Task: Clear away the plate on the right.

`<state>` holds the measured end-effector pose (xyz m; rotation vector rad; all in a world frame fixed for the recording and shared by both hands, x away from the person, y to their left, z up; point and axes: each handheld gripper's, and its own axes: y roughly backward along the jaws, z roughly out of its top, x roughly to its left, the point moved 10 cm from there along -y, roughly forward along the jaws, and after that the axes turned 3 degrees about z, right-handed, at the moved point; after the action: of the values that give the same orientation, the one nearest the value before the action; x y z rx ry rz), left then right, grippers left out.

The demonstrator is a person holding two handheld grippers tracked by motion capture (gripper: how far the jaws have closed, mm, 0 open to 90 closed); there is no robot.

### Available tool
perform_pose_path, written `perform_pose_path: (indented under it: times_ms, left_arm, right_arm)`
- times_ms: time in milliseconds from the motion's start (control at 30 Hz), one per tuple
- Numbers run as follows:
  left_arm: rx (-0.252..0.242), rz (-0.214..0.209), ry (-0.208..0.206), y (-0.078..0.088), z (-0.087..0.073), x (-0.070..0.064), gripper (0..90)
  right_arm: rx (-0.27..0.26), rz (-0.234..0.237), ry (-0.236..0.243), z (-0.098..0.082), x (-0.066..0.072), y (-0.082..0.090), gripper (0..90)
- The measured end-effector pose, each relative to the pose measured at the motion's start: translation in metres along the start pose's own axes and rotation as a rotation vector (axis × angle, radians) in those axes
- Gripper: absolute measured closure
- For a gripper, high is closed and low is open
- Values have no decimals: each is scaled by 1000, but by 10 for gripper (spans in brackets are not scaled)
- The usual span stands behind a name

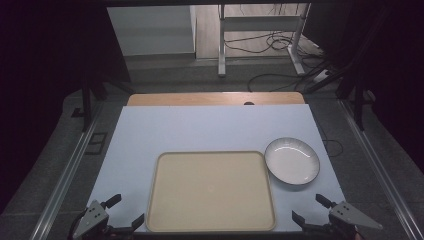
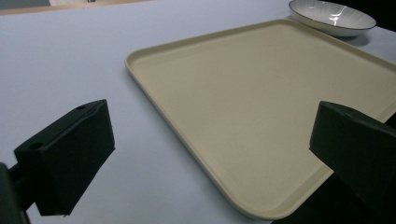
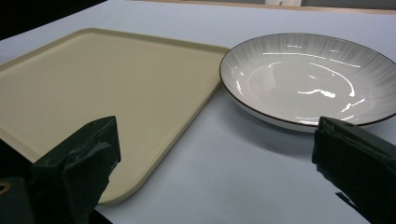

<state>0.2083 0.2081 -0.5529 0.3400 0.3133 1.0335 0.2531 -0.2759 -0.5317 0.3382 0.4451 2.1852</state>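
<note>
Here my left claw (image 1: 119, 211) sits at the lower left of the high view and my right claw (image 1: 309, 209) at the lower right, both with jaws spread wide and nothing between them, parked at the near edge of the counter (image 1: 150, 130) so the work area stays clear. The beige tray (image 1: 210, 192) lies flat in the lower middle, bare, probably as the place things get set. The white plate (image 1: 292, 161) rests on the counter just beside the tray's upper right corner, right side up; from my right claw view it fills the upper right (image 3: 303, 77), nearest that claw, so I judge it the easier reach.
</note>
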Motion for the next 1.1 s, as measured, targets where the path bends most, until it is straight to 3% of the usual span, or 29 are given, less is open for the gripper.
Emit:
perform_pose_path:
  times_ms: [167, 467, 667, 1100]
  left_arm:
    - [9, -7, 7, -1, -1, 0, 0]
    - [24, -7, 21, -2, -2, 2, 3]
    - [28, -10, 18, -2, -3, 1, 4]
    - [34, -14, 12, -3, -3, 0, 4]
  right_arm:
    - [-4, -14, 0, 1, -2, 0, 25]
    - [40, -25, 17, -6, -4, -6, 21]
    - [52, -28, 38, -7, -2, -8, 20]
    - [85, -54, 35, -10, -5, -14, 1]
